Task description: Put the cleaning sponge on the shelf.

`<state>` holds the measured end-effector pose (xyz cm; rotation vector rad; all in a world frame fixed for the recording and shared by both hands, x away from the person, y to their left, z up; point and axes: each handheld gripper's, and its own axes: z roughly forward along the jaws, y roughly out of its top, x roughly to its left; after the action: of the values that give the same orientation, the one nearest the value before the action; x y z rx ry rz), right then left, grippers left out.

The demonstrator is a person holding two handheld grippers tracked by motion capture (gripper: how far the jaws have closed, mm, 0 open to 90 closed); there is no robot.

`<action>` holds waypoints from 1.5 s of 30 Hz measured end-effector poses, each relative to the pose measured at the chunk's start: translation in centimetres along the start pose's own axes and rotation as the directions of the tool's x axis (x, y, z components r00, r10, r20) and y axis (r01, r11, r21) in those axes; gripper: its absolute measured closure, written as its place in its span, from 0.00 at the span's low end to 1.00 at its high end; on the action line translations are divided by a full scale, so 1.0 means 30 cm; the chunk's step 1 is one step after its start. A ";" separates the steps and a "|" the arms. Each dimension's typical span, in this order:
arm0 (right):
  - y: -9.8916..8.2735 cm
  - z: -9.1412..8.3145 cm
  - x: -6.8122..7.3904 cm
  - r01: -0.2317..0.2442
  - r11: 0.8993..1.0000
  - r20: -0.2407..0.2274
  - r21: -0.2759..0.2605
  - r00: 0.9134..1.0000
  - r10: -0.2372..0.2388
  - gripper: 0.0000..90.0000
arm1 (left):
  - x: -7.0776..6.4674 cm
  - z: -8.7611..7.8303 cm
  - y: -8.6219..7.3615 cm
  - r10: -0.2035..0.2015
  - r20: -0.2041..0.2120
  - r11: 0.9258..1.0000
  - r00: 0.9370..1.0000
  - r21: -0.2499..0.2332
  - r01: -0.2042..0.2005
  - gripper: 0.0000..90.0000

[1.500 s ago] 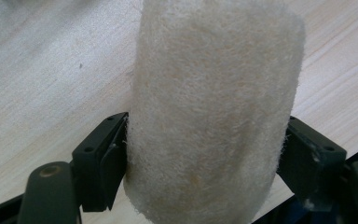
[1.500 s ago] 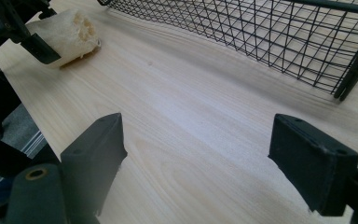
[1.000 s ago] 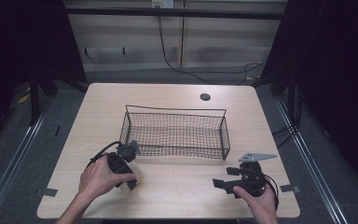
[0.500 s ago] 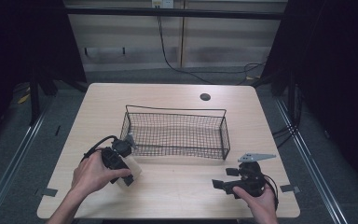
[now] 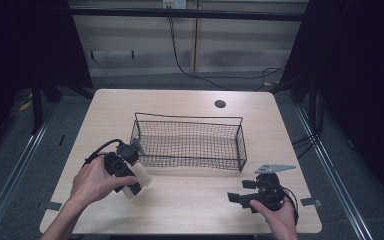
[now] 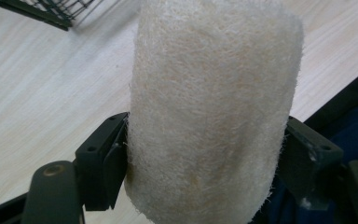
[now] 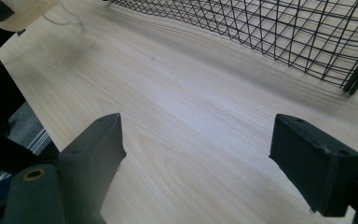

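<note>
A cream, fuzzy cylinder-shaped pad sits clamped between the two black jaws of my left gripper. From above, that gripper holds the pale object just off the front left corner of the black wire basket. My right gripper rests low near the table's front right, and its jaws stand wide apart over bare wood. The basket's mesh wall crosses the top of the right gripper view.
The light wooden table has a small dark round hole near its far edge. Dark floor and metal rails flank both sides. Cables hang down the back wall behind the table.
My left gripper, with the pale pad in it, has shifted slightly left and toward the front, away from the basket corner. The right gripper has stayed put.
</note>
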<state>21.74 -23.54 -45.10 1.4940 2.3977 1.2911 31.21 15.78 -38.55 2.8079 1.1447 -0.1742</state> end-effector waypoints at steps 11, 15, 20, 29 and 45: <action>0.001 0.003 -0.004 -0.007 1.000 0.001 0.005 1.000 0.007 0.16 | 0.011 -0.068 -0.002 0.020 0.016 1.000 1.000 -0.018 -0.020 0.28; 0.001 0.003 -0.004 -0.012 1.000 0.000 0.007 1.000 0.012 0.16 | 0.014 -0.086 -0.005 0.018 0.005 1.000 1.000 -0.025 -0.018 0.28; 0.002 0.005 -0.005 -0.014 1.000 -0.002 0.013 1.000 0.014 0.16 | 0.017 -0.107 -0.010 0.027 0.020 0.999 0.999 -0.032 -0.027 0.28; 0.002 0.006 -0.006 -0.019 1.000 0.000 0.014 1.000 0.019 0.16 | 0.018 -0.168 -0.012 0.056 0.033 0.998 0.998 -0.040 -0.055 0.28; 0.001 0.009 -0.007 -0.022 1.000 -0.001 0.018 1.000 0.022 0.16 | 0.028 -0.227 0.049 0.043 0.083 0.997 0.996 -0.068 -0.037 0.28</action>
<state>22.00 -23.54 -45.33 1.5288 2.4067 1.2789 33.28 16.26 -31.86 2.7354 1.0550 -0.2443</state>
